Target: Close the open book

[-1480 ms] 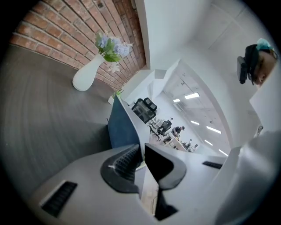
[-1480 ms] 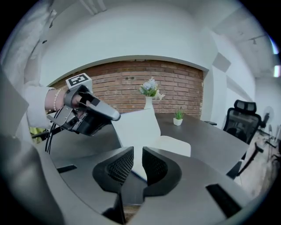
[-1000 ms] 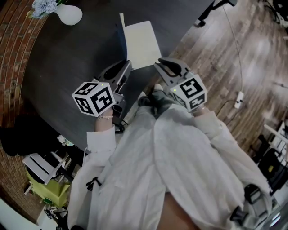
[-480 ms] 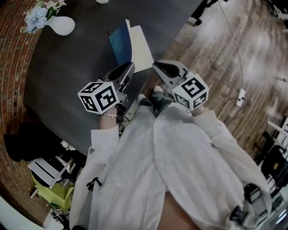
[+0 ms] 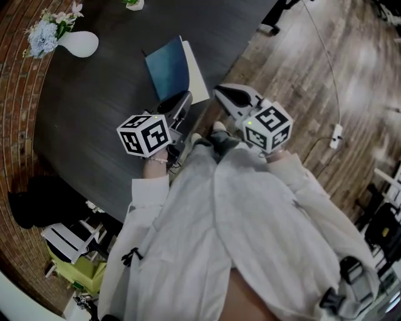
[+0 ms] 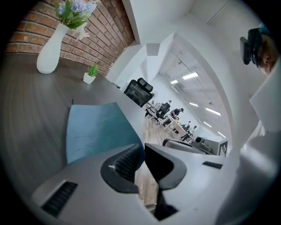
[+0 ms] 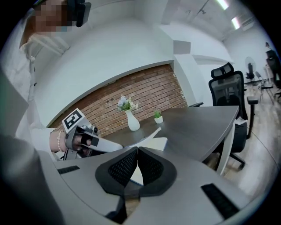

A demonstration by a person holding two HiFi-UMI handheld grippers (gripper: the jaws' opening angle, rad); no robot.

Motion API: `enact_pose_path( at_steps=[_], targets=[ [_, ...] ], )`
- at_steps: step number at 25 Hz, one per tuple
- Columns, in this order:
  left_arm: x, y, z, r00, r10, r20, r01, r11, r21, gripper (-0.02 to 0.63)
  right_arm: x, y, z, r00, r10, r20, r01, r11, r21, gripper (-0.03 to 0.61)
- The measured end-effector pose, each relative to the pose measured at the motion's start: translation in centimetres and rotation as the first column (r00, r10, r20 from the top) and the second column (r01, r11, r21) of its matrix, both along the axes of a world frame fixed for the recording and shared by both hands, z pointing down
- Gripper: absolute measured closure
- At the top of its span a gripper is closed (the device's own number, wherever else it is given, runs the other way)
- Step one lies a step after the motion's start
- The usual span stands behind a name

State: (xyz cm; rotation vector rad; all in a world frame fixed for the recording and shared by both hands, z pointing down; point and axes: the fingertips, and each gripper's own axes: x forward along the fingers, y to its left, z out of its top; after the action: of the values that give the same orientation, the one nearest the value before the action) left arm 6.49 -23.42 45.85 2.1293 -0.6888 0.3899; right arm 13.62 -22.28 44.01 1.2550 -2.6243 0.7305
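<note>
The book lies on the dark table with its blue cover leaning over the white pages, which still show on the right. My left gripper is at the book's near edge. In the left gripper view the blue cover runs in between the jaws, and the left gripper is shut on its corner. My right gripper hangs just off the table edge, right of the book. Its jaws are closing, and in the right gripper view the right gripper has its pads together on nothing.
A white vase of flowers and a small potted plant stand at the table's far side. An office chair is beyond the table end. A black bag and a yellow-green stool sit on the floor at left.
The blue cover has swung from standing upright at the pages' left edge to leaning down over them. My left gripper moved along with it, and the right gripper shifted slightly.
</note>
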Motion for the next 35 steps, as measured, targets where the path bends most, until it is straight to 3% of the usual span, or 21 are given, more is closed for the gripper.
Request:
enact_pose_path(
  at_steps=[5,15,35],
  targets=[
    [1.3,-0.1,1.5,1.000,0.012,0.028,-0.011,1.000,-0.030,0.574,0.7,-0.1,0.8,1.000,-0.016,-0.001,0.016,0.999,-0.031,0.569],
    [2.9,0.2,4.3,0.985,0.076,0.155,-0.071,0.997,-0.041,0.573,1.9,0.6,2.9,1.000,-0.007,0.020,0.009,0.995,-0.100,0.571],
    [3.9,0.6,6.9,0.974,0.116,0.196,-0.105,0.992,-0.065,0.571,2.0,0.6,3.9,1.000,0.005,0.017,-0.003,0.993,-0.116,0.572]
  ],
)
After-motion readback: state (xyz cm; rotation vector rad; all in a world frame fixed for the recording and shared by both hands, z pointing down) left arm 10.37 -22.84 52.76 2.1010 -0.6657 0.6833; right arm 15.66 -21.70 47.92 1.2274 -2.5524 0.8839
